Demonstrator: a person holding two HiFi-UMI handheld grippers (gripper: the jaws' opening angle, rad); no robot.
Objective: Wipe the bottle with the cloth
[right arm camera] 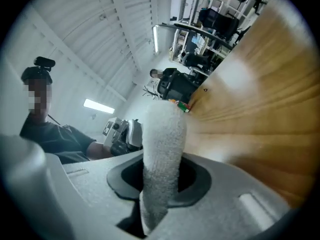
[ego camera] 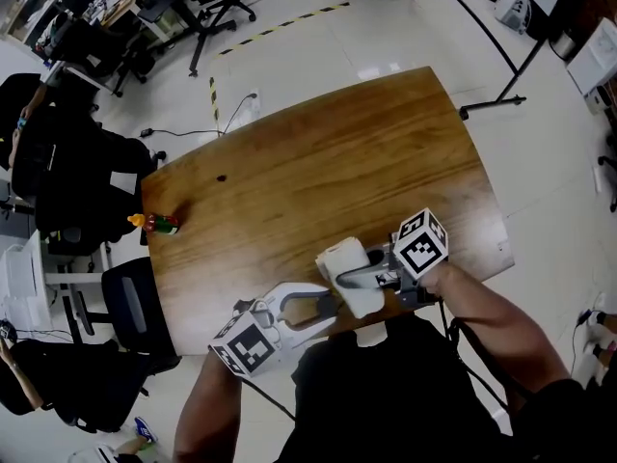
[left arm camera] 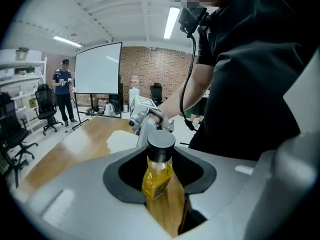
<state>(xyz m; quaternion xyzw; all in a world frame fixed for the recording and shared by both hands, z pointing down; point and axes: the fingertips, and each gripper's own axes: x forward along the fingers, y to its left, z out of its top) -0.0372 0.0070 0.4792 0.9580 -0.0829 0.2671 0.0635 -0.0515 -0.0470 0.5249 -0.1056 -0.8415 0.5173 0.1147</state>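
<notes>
My left gripper (ego camera: pixel 323 307) is shut on a bottle (left arm camera: pixel 157 176) of yellow liquid with a black cap (left arm camera: pixel 160 144), gripped by its body between the dark pads. My right gripper (ego camera: pixel 349 282) is shut on a folded white cloth (ego camera: pixel 345 263), which stands up between its jaws (right arm camera: pixel 161 149). The two grippers point at each other over the near edge of the wooden table (ego camera: pixel 318 162). In the head view the cloth lies over the spot where the jaws meet and hides the bottle. From the left gripper view the cloth (left arm camera: pixel 122 141) hangs just beyond the cap.
A small orange, red and green object (ego camera: pixel 156 224) lies at the table's left edge. Black office chairs (ego camera: pixel 135 302) crowd the floor to the left. A person (left arm camera: pixel 63 86) stands far off beside a white screen (left arm camera: pixel 99 69).
</notes>
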